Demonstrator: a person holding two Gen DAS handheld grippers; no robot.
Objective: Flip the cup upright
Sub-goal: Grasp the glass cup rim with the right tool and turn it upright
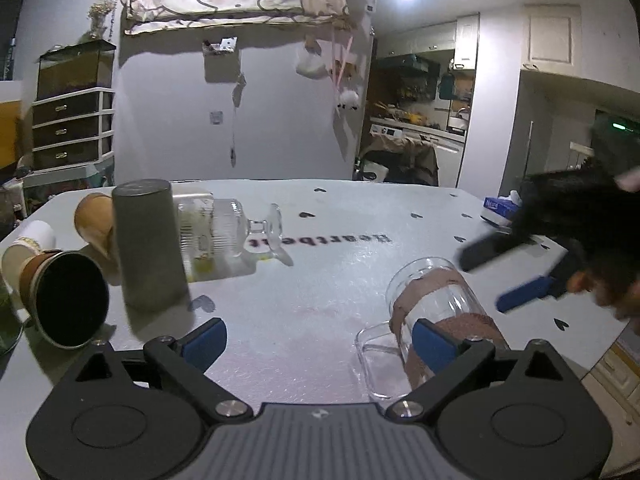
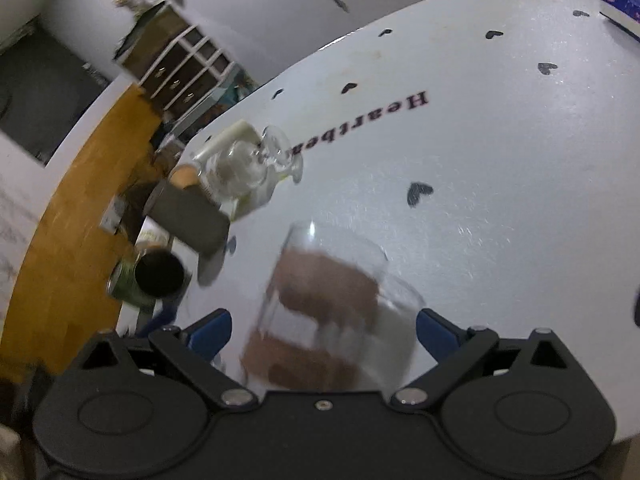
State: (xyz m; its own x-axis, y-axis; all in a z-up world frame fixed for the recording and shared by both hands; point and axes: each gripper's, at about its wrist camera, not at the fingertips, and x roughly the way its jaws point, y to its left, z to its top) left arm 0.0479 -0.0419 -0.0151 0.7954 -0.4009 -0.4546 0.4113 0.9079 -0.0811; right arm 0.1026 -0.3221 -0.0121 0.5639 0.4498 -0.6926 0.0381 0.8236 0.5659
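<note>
My open right gripper straddles the clear brown-banded glass cup lying tilted, mouth toward 12 o'clock.

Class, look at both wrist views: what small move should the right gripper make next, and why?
Probably ease the right gripper forward and shut it on the glass cup. The cup lies on its side on the table, between the open fingers, not yet gripped. The left gripper is open beside it.
</note>
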